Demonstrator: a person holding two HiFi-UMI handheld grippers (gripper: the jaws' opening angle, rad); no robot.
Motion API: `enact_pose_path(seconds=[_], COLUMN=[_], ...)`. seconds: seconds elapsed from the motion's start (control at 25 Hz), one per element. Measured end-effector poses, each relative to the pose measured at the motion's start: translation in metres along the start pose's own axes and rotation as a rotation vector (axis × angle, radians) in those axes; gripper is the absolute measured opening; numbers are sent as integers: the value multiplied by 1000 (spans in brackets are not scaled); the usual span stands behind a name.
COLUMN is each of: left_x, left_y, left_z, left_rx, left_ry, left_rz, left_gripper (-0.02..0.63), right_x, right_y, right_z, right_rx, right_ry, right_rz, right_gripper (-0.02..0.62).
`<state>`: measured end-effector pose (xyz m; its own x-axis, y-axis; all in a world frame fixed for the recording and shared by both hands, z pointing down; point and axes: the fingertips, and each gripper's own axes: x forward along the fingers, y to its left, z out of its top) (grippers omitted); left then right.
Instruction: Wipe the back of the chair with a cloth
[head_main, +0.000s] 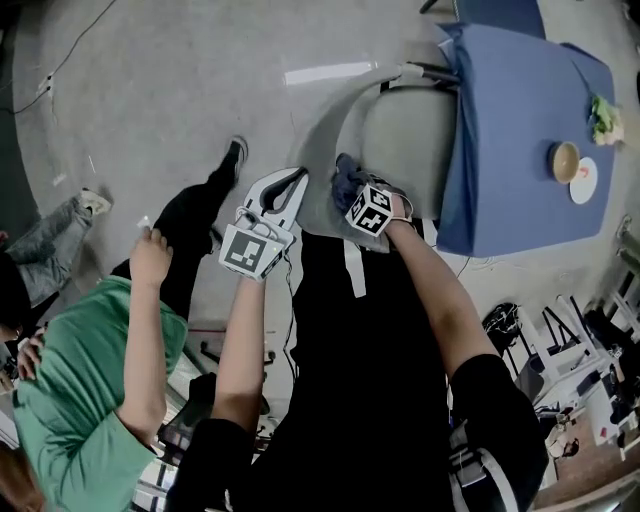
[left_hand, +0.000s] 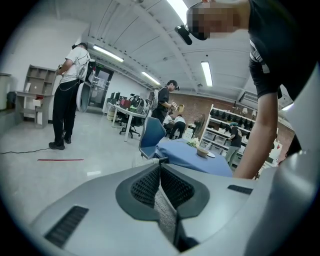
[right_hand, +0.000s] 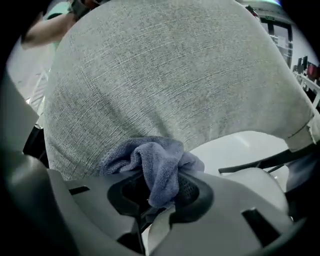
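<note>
Concrete floor surrounds the grey woven chair back, where right gripper clamps bunched blue cloth; left gripper closed.

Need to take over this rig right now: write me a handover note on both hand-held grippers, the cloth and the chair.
Left hand-held gripper: jaws together, nothing in them, held beside the chair.
Right hand-held gripper: shut on the blue-grey cloth, which is bunched against the grey fabric chair back.
Done: cloth picked up and brought to the chair back.
Left: wipe across the back. The pictures do not show how much is already wiped, so it is probably best to cover the whole surface.
</note>
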<state>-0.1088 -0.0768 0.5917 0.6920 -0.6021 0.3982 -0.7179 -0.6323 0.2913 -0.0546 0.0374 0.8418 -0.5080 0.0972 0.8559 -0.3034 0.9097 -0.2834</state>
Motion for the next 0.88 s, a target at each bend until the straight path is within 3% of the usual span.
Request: enact_pose_path(seconds=[0.36,0.88], left_x=[0,0], left_y=[-1,-2], left_z=[1,0], left_rx=[-8,-21], left_ry=[8,8], left_rz=[-9,-29], left_gripper=[28,28], right_x=[-4,-17], right_y=[-34,-90], right_z=[28,59], right_rx=[38,191], right_ry=[-53,-147], right_rz=[-57,-159], right_gripper=[120,118])
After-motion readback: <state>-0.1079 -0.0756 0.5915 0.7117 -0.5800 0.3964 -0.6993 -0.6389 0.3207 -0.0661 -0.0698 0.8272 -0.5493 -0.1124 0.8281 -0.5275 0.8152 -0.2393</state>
